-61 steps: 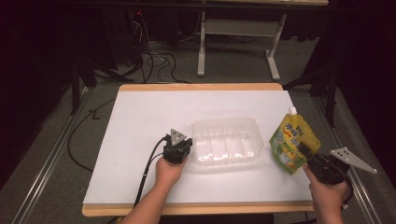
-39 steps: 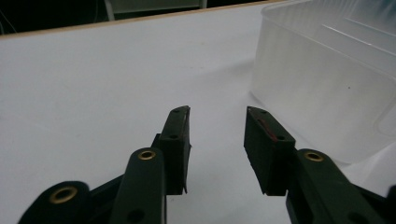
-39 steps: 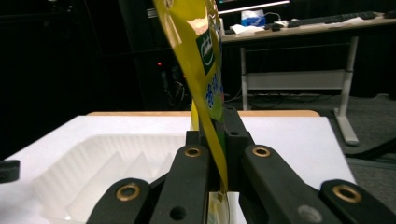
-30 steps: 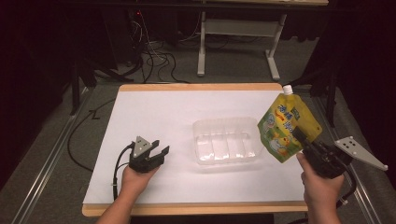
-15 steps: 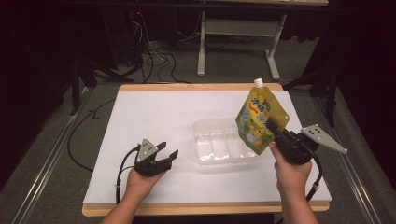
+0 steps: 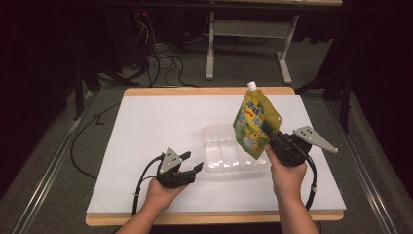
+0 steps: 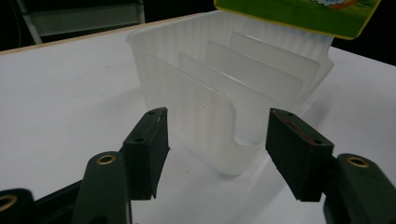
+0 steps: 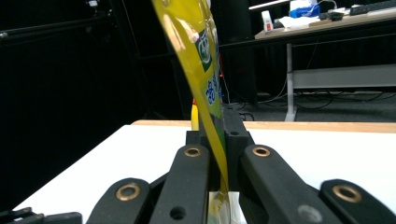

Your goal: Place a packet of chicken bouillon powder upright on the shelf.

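The right hand-held gripper [image 6: 271,136] is clamped tight on the lower edge of a yellow-green pouch [image 6: 254,123], holding it upright in the air with its white cap [image 6: 252,86] at 12 o'clock. In the right gripper view the pouch [image 8: 204,84] rises edge-on from between the closed jaws. From the high view the pouch hangs over the right end of a clear tray [image 6: 229,148], which sits on the white desk [image 6: 156,122] a little right of centre; whether the pouch's bottom touches the tray is hard to tell.

The left hand-held gripper [image 6: 191,163] rests at about 9 o'clock from the tray, just beside its near left corner, jaws spread wide and holding nothing. In the left gripper view the tray [image 7: 224,88] (ribbed, with dividers inside) stands straight ahead between the jaws, its corner close but apart from them.
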Tool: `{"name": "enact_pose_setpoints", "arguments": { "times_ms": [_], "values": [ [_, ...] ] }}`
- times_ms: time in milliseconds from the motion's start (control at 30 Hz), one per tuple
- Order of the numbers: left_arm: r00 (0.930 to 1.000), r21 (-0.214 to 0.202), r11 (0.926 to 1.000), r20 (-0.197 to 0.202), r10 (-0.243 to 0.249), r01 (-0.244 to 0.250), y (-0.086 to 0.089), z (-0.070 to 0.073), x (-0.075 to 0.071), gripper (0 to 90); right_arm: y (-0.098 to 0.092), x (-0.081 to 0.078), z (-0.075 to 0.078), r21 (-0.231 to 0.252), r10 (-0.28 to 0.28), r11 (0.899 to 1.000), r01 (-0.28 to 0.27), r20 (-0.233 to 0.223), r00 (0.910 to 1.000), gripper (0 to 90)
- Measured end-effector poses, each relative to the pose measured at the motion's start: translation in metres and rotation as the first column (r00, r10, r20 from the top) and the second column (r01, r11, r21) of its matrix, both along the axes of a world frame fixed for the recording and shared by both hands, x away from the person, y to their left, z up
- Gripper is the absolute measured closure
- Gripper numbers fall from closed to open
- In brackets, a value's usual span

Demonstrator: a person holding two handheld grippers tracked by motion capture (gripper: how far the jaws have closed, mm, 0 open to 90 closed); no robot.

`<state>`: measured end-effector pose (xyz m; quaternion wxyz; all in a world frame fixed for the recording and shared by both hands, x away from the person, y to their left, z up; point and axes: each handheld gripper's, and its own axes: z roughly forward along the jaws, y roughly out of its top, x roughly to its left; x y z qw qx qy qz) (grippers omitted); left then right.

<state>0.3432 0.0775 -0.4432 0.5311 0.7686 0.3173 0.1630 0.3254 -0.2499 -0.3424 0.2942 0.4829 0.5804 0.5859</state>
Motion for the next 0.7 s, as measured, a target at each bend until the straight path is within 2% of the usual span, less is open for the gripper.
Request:
{"name": "enact_pose_setpoints", "arguments": {
  "times_ms": [167, 467, 700],
  "values": [
    [1.0000, -0.006, 1.0000, 0.001, 0.002, -0.002, -0.013, -0.001, 0.004, 41.3, 0.009, 0.005, -0.002, 0.003, 0.003, 1.000, -0.003, -0.007, 1.0000, 90.0],
    [0.9995, -0.005, 0.9995, -0.007, 0.031, -0.031, -0.018, -0.006, 0.011, 46.3, 0.027, 0.012, -0.007, 0.010, 0.006, 1.000, -0.006, -0.015, 0.9999, 90.0],
    [0.9992, 0.015, 0.9991, -0.001, 0.041, -0.041, -0.024, -0.010, 0.014, 49.3, 0.040, 0.016, -0.015, 0.019, 0.000, 1.000, 0.001, -0.024, 0.9997, 90.0]
  ]
}}
